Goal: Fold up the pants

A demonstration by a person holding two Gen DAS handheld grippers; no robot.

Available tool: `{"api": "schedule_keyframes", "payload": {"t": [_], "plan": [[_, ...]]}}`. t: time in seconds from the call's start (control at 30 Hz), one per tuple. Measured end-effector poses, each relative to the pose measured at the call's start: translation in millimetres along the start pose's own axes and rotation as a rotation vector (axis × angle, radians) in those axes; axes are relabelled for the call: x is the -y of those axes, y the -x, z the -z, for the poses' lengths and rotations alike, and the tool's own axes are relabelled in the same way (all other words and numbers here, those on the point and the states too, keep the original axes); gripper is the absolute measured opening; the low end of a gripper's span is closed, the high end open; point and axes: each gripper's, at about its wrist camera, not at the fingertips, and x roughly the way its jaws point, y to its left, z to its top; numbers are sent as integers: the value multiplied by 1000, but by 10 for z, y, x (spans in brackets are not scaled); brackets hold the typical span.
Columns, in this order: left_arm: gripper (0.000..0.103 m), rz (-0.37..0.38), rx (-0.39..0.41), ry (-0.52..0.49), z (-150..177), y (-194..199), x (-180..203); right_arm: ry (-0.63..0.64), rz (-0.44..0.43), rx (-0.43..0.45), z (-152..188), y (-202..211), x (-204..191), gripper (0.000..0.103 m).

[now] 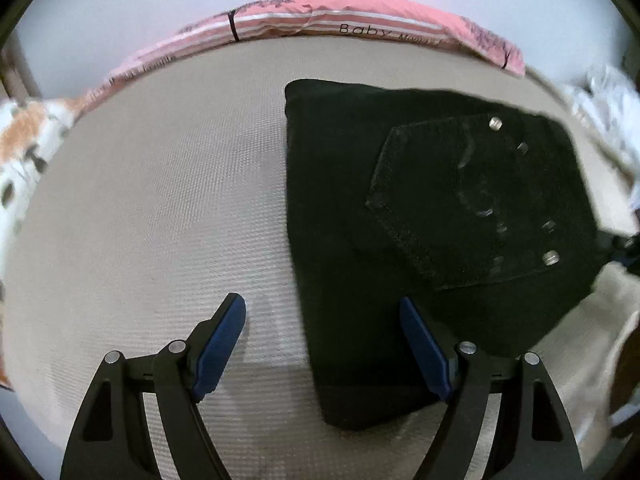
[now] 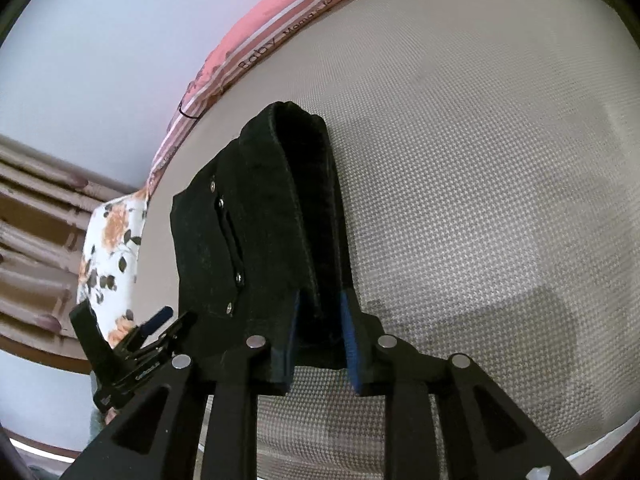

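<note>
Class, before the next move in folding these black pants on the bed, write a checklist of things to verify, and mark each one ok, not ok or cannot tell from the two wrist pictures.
1. Right gripper closed on the pants: ok, dark cloth sits between its fingers.
2. Left gripper free to take a new grip: ok, open and holding nothing.
3. Pants already folded into a compact stack: ok, back pocket facing up.
4. Layers lined up evenly: cannot tell, the edges are dark and blurred.
5. Bare mattress beside the pants: ok.
6. Flowered cloth apart from the pants: ok.
</note>
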Motion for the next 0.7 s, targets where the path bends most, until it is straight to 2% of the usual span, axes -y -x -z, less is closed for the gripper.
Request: {"api": "schedule_keyframes", "payload": {"t": [0.07, 0.13, 0.2, 0.23, 0.3, 0.47, 0.57, 0.7], "plan": [[80, 83, 0, 67, -16, 37, -97, -14, -3, 0, -2, -3, 7, 23], [80, 126, 15, 110, -44, 81, -175, -8, -6, -2, -21, 3, 1, 23], [80, 166, 18, 146, -75, 106, -250, -2, 4, -8, -48, 8, -11, 29], [80, 181, 16, 159, -85, 108, -276, 3, 5, -10, -63, 10, -12, 30], [80, 211, -3, 197, -118, 78, -349, 8, 20, -23, -111, -2, -10, 39], [80, 289, -67, 275, -163, -76, -461, 29, 3, -67, -257, -93, 24, 45], [80, 306, -101, 313, -177, -166, -531, 30, -35, -90, -377, -148, 56, 53], [79, 355, -120, 342, -203, -234, -600, 59, -52, -109, -513, -234, 79, 55]]}}
